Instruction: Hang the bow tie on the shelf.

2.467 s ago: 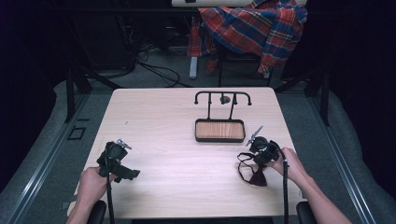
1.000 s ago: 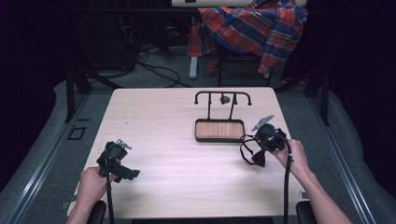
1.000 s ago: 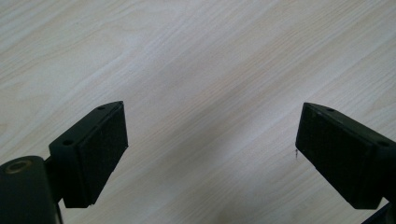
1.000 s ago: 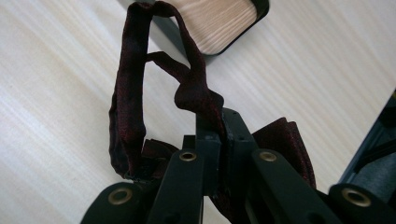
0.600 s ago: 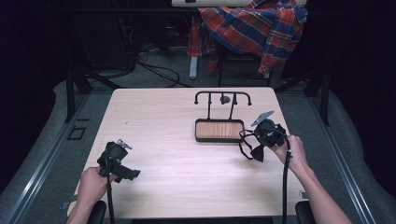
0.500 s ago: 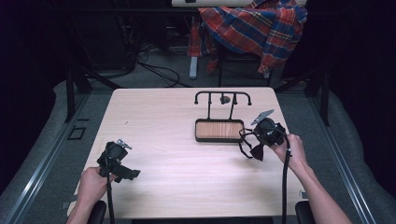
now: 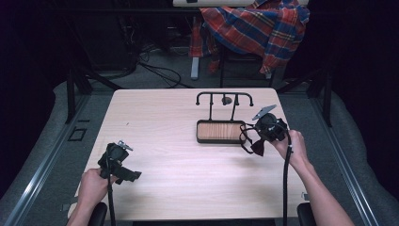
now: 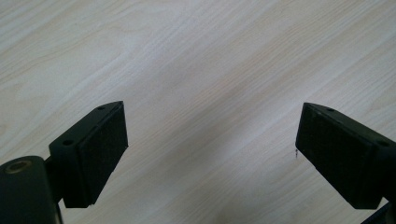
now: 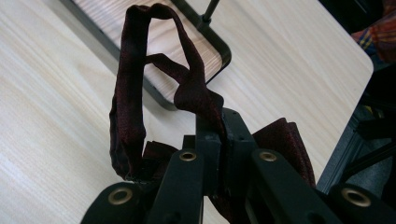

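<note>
A dark red bow tie (image 9: 127,112) with a looped strap hangs from my right gripper (image 9: 218,122), whose jaws are shut on it. In the high view the right gripper (image 7: 261,135) hovers just right of the stand's wooden tray base (image 7: 220,131), with the bow tie (image 7: 257,147) dangling below it and its strap by the tray's right rim. A black rail (image 7: 224,95) rises behind the tray, with a small dark knob (image 7: 227,100) on it. My left gripper (image 7: 123,170) rests near the table's front left corner. Its jaws stand wide open over bare wood (image 8: 210,140).
The light wooden table (image 7: 164,127) ends close behind the stand. A plaid shirt (image 7: 259,28) drapes over a chair beyond the far edge. Cables (image 7: 155,66) lie on the floor there. Dark metal frame legs (image 7: 70,89) stand at both sides.
My right gripper has carried the bow tie forward and slightly left, from the near right of the table up beside the tray. The left gripper has stayed put.
</note>
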A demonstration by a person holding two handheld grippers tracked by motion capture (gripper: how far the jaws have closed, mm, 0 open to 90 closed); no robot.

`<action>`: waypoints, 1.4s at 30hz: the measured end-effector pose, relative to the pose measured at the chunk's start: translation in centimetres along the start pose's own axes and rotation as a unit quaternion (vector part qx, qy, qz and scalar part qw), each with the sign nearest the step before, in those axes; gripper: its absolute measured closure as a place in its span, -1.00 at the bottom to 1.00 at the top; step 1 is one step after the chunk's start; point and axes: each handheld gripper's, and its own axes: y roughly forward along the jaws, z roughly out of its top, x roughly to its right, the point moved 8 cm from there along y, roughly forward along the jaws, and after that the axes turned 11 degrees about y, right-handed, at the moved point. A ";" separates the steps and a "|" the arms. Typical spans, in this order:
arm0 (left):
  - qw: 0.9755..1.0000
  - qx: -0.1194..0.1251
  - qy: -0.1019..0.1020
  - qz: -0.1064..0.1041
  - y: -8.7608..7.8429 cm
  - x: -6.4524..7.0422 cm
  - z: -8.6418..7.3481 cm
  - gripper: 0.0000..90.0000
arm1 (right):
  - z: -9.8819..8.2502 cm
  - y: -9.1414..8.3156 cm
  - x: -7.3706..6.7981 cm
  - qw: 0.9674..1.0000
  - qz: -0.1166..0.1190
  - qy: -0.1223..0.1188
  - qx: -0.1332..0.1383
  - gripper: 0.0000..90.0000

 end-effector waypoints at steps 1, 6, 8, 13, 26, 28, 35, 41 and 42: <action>1.000 0.000 0.000 0.000 0.0 0.0 0.0 -0.79 | 0.1 -0.1 0.1 1.000 0.001 0.004 0.003 0.93; 1.000 0.001 0.000 0.000 0.0 0.0 0.0 -0.79 | 0.4 -0.2 0.4 1.000 -0.001 0.011 0.011 0.93; 1.000 0.001 0.000 0.000 0.0 0.0 0.0 -0.79 | 0.6 -0.3 0.5 1.000 -0.001 0.009 0.009 0.93; 1.000 0.000 0.001 -0.001 0.1 0.0 0.0 -0.79 | 1.1 -0.6 0.6 1.000 -0.003 0.010 0.016 0.93; 1.000 0.001 0.002 -0.002 0.1 0.1 0.1 -0.79 | 2.3 -2.2 1.4 0.999 -0.011 0.023 0.048 0.93; 1.000 0.001 0.003 -0.002 0.1 0.1 0.1 -0.79 | 2.5 -2.3 1.5 0.998 -0.012 0.026 0.054 0.93; 1.000 0.000 0.001 -0.002 0.1 0.0 0.0 -0.79 | 3.7 -2.4 1.9 0.997 -0.016 0.034 0.066 0.93; 1.000 0.000 0.002 -0.003 0.1 0.1 0.0 -0.79 | 4.5 -2.7 2.2 0.996 -0.019 0.041 0.080 0.93; 1.000 0.000 0.002 -0.003 0.1 0.1 0.0 -0.79 | 4.6 -2.7 2.3 0.996 -0.020 0.043 0.081 0.93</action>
